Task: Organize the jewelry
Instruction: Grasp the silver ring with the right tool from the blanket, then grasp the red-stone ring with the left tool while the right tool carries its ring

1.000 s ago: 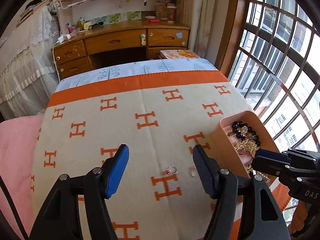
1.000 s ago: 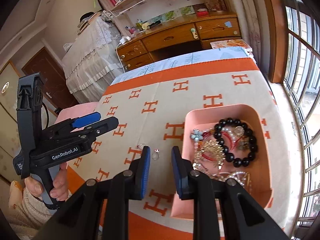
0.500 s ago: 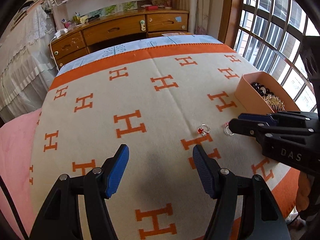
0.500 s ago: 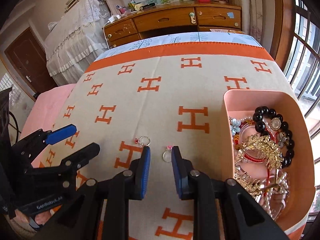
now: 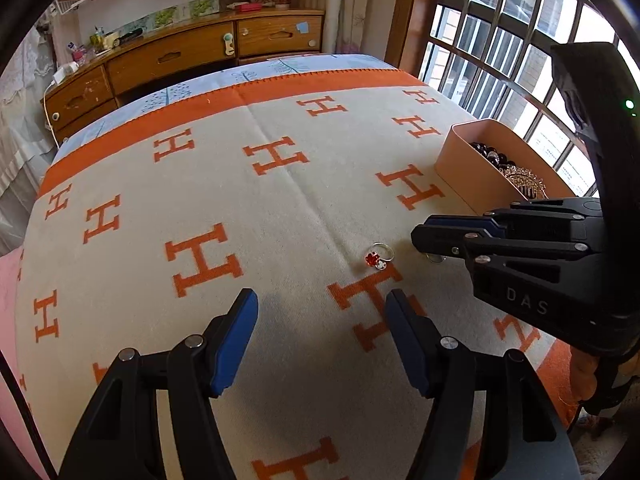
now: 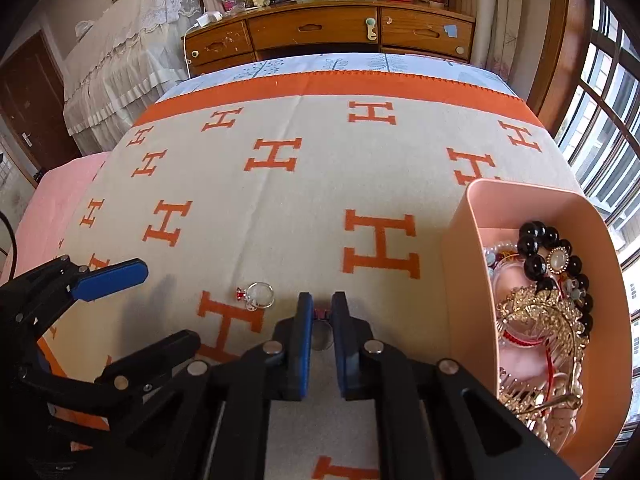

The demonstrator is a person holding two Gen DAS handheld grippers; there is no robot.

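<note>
Two rings lie on the blanket. A silver ring with a red flower (image 5: 378, 255) (image 6: 256, 295) lies loose between the grippers. My right gripper (image 6: 322, 312) (image 5: 420, 236) is low on the blanket, its jaws narrowly apart around a second ring with a pink stone (image 6: 321, 334) (image 5: 435, 258); whether the pads touch it I cannot tell. My left gripper (image 5: 322, 316) (image 6: 152, 304) is open and empty, hovering just short of the red-flower ring. The pink box (image 5: 464, 160) (image 6: 464, 280) to the right holds a black bead bracelet (image 6: 540, 256), a gold hair comb (image 6: 544, 328) and other jewelry.
The cream and orange H-patterned blanket (image 5: 240, 200) covers the bed. A wooden desk with drawers (image 6: 320, 32) stands beyond its far edge. A barred window (image 5: 500, 52) runs along the right. A pink sheet (image 6: 60, 200) shows at the left.
My right gripper has come down over the pink-stone ring, which now sits between its jaws. My left gripper has drawn back and to the left, away from the rings.
</note>
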